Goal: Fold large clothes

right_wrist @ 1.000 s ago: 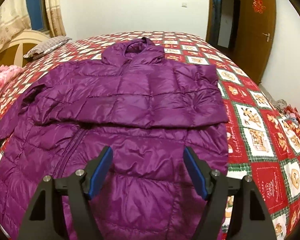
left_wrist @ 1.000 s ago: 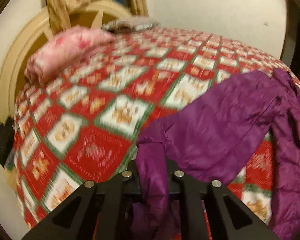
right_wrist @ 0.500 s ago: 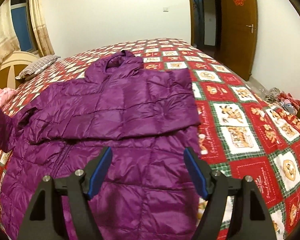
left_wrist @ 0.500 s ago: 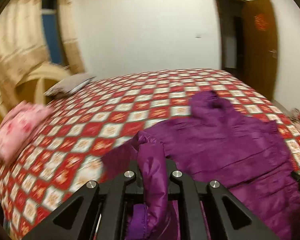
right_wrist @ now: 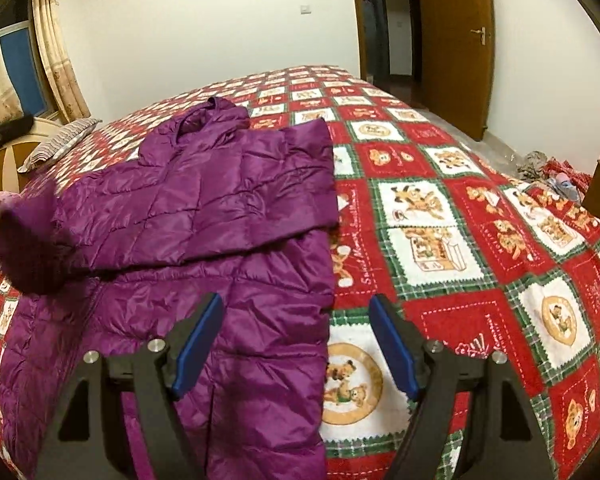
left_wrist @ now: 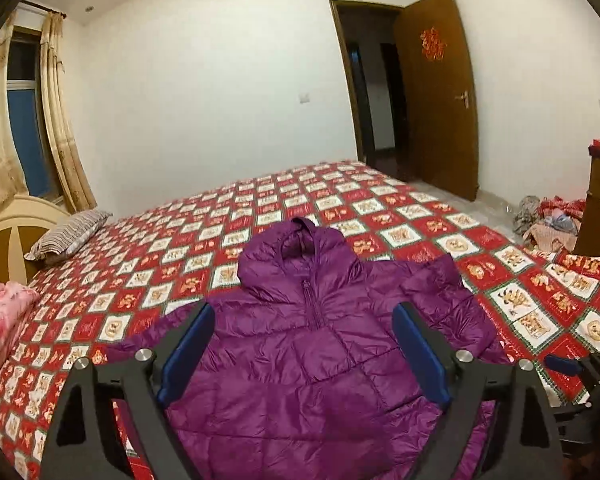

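In the left wrist view, the left gripper (left_wrist: 304, 354) is hanging over the purple jacket (left_wrist: 320, 360), which is lying on the bed (left_wrist: 340, 200). Its jaws have just been opening, with nothing pinched between them, probably to let the sleeve drop.

In the right wrist view, the right gripper (right_wrist: 296, 346) is also standing open and empty over the jacket's edge, with a sleeve (right_wrist: 172, 224) lying folded across the chest.

Pretty clearly a bedroom in someone's home: big bed (left_wrist: 380, 208) with a red patchwork quilt, striped pillow (left_wrist: 66, 236) by the headboard (left_wrist: 8, 232), curtains (left_wrist: 62, 120) on the window, wooden door (left_wrist: 440, 92), clothes pile (left_wrist: 548, 220) on the floor.
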A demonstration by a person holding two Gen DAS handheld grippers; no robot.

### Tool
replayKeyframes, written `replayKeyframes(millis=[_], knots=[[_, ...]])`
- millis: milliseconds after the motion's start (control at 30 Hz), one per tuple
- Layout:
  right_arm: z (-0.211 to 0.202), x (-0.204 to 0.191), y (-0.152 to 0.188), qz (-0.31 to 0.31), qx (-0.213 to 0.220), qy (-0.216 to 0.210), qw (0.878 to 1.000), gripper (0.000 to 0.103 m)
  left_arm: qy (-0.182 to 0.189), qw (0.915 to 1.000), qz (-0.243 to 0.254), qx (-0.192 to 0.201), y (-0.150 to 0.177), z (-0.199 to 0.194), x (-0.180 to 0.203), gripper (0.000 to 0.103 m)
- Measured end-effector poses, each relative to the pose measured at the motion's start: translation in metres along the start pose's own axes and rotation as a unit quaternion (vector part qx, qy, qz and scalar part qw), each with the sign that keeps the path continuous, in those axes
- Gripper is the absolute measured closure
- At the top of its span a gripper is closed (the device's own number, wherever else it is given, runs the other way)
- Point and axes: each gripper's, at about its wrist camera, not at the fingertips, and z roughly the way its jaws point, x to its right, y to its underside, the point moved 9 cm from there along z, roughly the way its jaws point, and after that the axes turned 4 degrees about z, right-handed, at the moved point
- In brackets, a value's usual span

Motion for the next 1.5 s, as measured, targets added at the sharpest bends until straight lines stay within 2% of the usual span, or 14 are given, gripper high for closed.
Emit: replayKeyframes(millis=[167, 333, 467, 567, 600, 667, 700, 733, 867, 1000, 1200, 1267, 1433, 1500], knots=[[-0.001, -0.020, -0.003, -0.003, -0.009, -0.028, 1.000, 0.020, -0.053, 0.9981, -0.023, -0.024, 0.031, 0.007, -0.060, 0.010], [-0.002, -0.068, -0.011, -0.035, -0.023, -0.085, 0.996, 0.020, -0.132, 0.9825, -0.073, -0.110, 0.111, 0.025, -0.148, 0.010], [0.013, -0.115, -0.011, -0.056, -0.052, -0.135, 0.988, 0.020, -0.158, 0.9698, -0.106, -0.153, 0.160, 0.035, -0.182, 0.010], [0.030, -0.139, -0.006, -0.067, -0.073, -0.148, 0.984, 0.020, -0.161, 0.9627, -0.121, -0.181, 0.189, 0.043, -0.194, 0.010], [0.037, -0.146, -0.003, -0.067, -0.085, -0.155, 0.982, 0.023, -0.159, 0.9612, -0.125, -0.187, 0.197, 0.046, -0.195, 0.010], [0.051, -0.157, 0.006, -0.065, -0.115, -0.169, 0.977, 0.039, -0.157, 0.9590, -0.132, -0.196, 0.206, 0.049, -0.197, 0.010], [0.055, -0.161, 0.010, -0.068, -0.125, -0.170, 0.975, 0.066, -0.155, 0.9582, -0.135, -0.199, 0.208, 0.050, -0.198, 0.010], [0.056, -0.163, 0.009, -0.074, -0.124, -0.165, 0.976, 0.092, -0.153, 0.9581, -0.136, -0.200, 0.207, 0.052, -0.198, 0.010], [0.034, -0.147, -0.017, -0.068, -0.068, -0.151, 0.984, 0.093, -0.156, 0.9595, -0.129, -0.196, 0.206, 0.050, -0.206, 0.010], [0.013, -0.104, -0.052, -0.045, -0.014, -0.111, 0.993, 0.093, -0.160, 0.9580, -0.131, -0.199, 0.205, 0.051, -0.214, 0.010], [0.030, -0.046, -0.063, -0.011, -0.013, -0.035, 0.999, 0.093, -0.155, 0.9594, -0.119, -0.203, 0.199, 0.058, -0.210, 0.010], [0.042, -0.036, -0.058, -0.013, -0.021, -0.014, 1.000, 0.089, -0.151, 0.9609, -0.114, -0.203, 0.193, 0.062, -0.205, 0.010], [0.057, -0.016, -0.051, -0.020, -0.024, 0.025, 0.999, 0.088, -0.141, 0.9681, -0.094, -0.184, 0.161, 0.075, -0.191, 0.010], [0.056, -0.011, -0.054, -0.014, -0.018, 0.039, 0.999, 0.082, -0.136, 0.9714, -0.090, -0.173, 0.147, 0.083, -0.185, 0.010]])
